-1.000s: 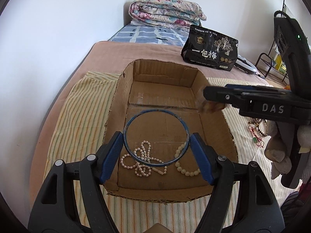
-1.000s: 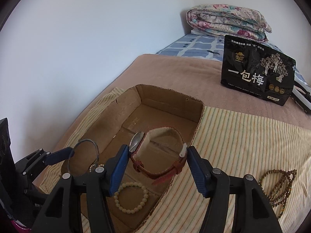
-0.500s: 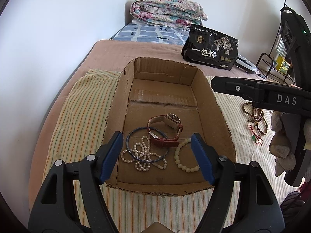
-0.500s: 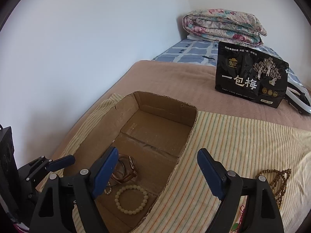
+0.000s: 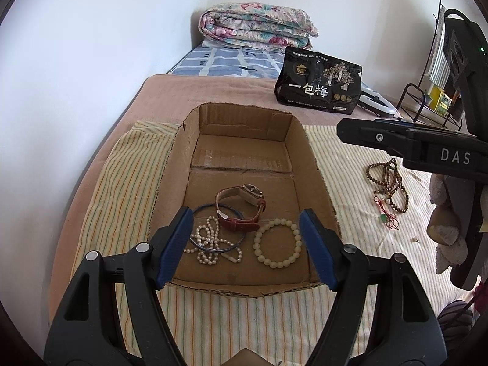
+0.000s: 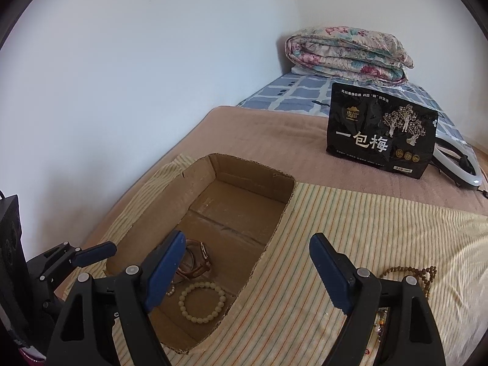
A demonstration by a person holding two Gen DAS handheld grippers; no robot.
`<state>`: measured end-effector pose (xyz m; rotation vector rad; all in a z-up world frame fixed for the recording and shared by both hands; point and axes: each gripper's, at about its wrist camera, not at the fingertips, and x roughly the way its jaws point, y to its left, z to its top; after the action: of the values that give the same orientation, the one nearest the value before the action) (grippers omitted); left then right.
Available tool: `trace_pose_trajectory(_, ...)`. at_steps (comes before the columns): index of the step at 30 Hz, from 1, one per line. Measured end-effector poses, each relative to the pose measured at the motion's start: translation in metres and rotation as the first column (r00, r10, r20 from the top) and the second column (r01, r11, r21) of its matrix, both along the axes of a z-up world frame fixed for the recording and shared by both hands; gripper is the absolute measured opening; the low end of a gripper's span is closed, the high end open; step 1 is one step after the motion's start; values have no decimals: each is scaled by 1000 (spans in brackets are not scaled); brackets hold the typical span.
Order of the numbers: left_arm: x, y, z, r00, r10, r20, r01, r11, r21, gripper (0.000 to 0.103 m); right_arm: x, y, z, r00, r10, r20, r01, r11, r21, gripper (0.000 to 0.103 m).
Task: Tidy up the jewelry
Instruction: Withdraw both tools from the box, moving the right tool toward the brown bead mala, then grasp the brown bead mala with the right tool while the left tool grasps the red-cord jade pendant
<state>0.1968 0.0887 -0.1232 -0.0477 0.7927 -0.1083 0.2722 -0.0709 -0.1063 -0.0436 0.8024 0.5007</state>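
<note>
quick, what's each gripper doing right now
left gripper: open, holding nothing.
right gripper: open, holding nothing; its jaws have just been opening.

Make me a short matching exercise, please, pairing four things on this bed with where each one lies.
Things:
1. watch
2. brown bead strand
3. black snack bag
4. pearl necklace

Places:
A. on the striped cloth, outside the box
B. in the box, across the blue bangle
C. on the pink blanket beyond the box
D. in the box, band resting on the bangle's rim

Pairs: 1-D, 2-A, 3-C, 4-B

Right tongs' finger (image 6: 166,271) hides part of watch (image 6: 195,262); brown beads (image 6: 410,274) partly hidden.
</note>
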Motion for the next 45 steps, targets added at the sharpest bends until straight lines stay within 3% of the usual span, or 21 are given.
trace_pose_trajectory(22,-13,-81,17,994,-109,29,109,994,-12,74,-36,-128,29,990,-117,84,120,992,-37,89)
trace_pose_trajectory(33,-13,-129,13,982,-189,27,190,982,-21,74,-39,-189,19,977,-202,66,205,978,-48,90)
trace_pose_trajectory(45,-4,-175,-17,963,-269,-31,268,963,-35,74,-21,-228,-7,961,-275,16,276,960,-45,95)
